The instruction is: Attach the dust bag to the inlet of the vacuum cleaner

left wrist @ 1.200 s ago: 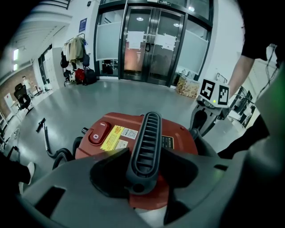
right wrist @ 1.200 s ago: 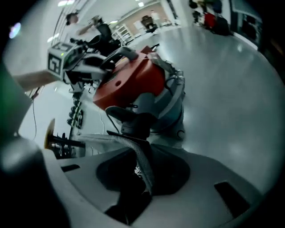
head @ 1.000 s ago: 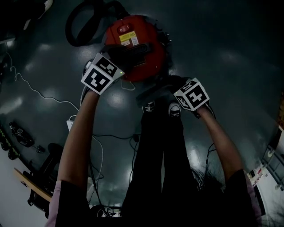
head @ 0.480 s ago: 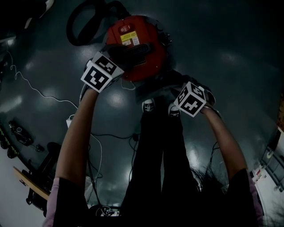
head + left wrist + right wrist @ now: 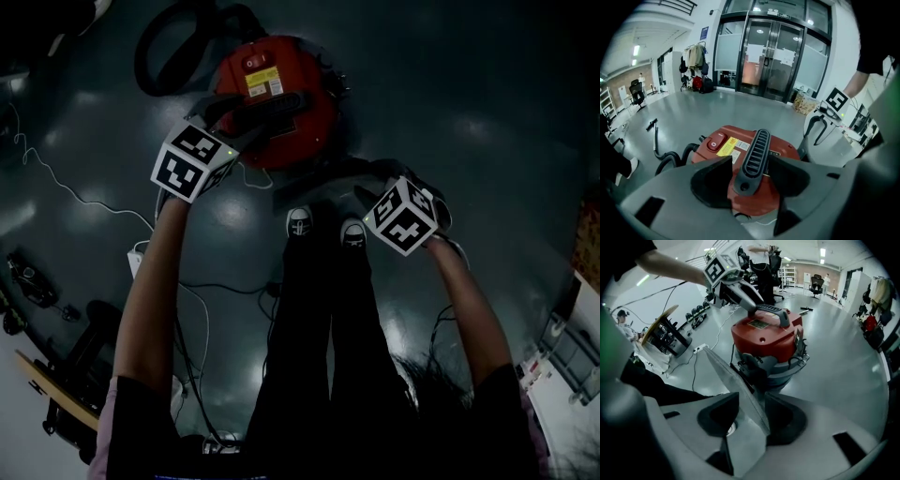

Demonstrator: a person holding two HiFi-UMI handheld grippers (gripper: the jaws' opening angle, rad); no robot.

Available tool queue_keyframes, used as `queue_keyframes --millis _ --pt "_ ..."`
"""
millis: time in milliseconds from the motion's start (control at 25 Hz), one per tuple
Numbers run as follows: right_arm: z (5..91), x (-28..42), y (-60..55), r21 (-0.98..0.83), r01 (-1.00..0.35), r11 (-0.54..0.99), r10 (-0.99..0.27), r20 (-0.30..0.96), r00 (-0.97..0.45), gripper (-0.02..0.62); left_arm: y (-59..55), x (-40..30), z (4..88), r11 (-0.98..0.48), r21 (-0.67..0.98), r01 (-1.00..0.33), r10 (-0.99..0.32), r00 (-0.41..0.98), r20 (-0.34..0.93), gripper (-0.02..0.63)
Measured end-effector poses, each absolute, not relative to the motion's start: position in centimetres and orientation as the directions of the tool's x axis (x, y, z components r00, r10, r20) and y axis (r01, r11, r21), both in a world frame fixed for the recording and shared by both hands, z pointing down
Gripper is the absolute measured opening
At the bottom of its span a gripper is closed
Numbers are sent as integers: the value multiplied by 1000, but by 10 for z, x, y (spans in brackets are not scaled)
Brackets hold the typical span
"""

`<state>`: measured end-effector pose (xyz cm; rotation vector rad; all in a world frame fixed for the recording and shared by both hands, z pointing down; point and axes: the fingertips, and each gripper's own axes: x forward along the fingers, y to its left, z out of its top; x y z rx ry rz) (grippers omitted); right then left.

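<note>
The red vacuum cleaner (image 5: 281,131) stands on the floor ahead of my feet. My left gripper (image 5: 248,117) is at its black top handle (image 5: 754,154). In the left gripper view the handle stands between the jaws (image 5: 750,176), which are opening around it. The grey dust bag (image 5: 736,385) runs as a thin edge between the jaws of my right gripper (image 5: 750,416); these are opening too, with a gap on the bag's left side. In the head view the right gripper (image 5: 364,194) hangs right of the vacuum, over the bag (image 5: 328,183).
A black hose (image 5: 164,47) curls at the vacuum's far left. A white cable (image 5: 75,192) and a power strip (image 5: 136,262) lie on the floor to the left. My shoes (image 5: 300,222) stand just behind the vacuum. Glass doors (image 5: 773,51) close the far side.
The right gripper has rolled and lifted a little beside the vacuum. The left gripper stays at the handle, shifted slightly left in the picture.
</note>
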<state>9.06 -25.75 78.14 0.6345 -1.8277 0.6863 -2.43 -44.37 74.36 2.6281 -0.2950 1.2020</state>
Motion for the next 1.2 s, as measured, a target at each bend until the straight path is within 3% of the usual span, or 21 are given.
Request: queue_keyframes --millis 160,320,440,480,640,720,1200 --pt "750 90 -259 -192 -771 607 -179 912 -368 169 -440 -33 705 -948 73 -309 -165 676 718 227" --pt "718 84 -252 -274 -824 496 -243 867 -434 167 -414 -37 666 -917 126 -379 -206 720 663 227" --pt "687 84 -257 -325 -860 394 -332 822 -463 90 -388 -31 641 -893 166 -418 -225 736 639 221" --pt "674 84 -258 -346 -866 360 -359 806 -471 62 -376 -29 632 -890 173 -422 -227 737 636 195" --pt "620 78 -245 -480 -833 276 -398 732 -553 60 -320 -16 589 -866 214 -453 -237 747 621 82" --pt "592 75 -234 -517 -810 276 -416 696 -586 56 -290 -12 569 -848 226 -479 -252 740 623 9" --pt "470 62 -141 -511 -754 414 -434 617 -657 48 -134 -10 438 -720 322 -615 -370 732 572 5"
